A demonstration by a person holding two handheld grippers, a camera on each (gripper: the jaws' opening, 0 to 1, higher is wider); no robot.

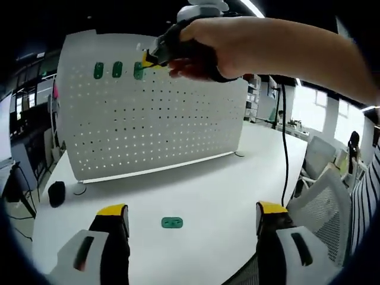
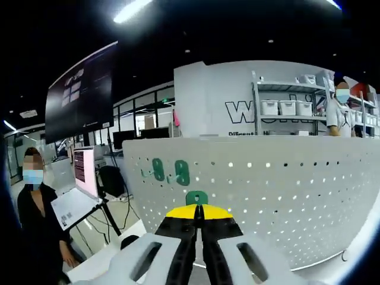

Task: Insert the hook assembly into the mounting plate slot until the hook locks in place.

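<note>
Left gripper view: two green hooks (image 1: 107, 70) sit mounted in the top row of the upright white pegboard (image 1: 148, 124). Just right of them, the right gripper (image 1: 149, 58), gripped by a hand (image 1: 237, 44), presses a third hook (image 1: 138, 70) against the board. Below, on the table (image 1: 202, 196), a spare hook (image 1: 172, 222) lies between the left gripper (image 1: 193, 215) jaws, which stand wide apart, holding nothing.

Right gripper view: mounted hooks (image 2: 169, 171) at left; the yellow-tipped jaws are closed to a narrow slit on the third hook (image 2: 196, 198) at the board.
</note>
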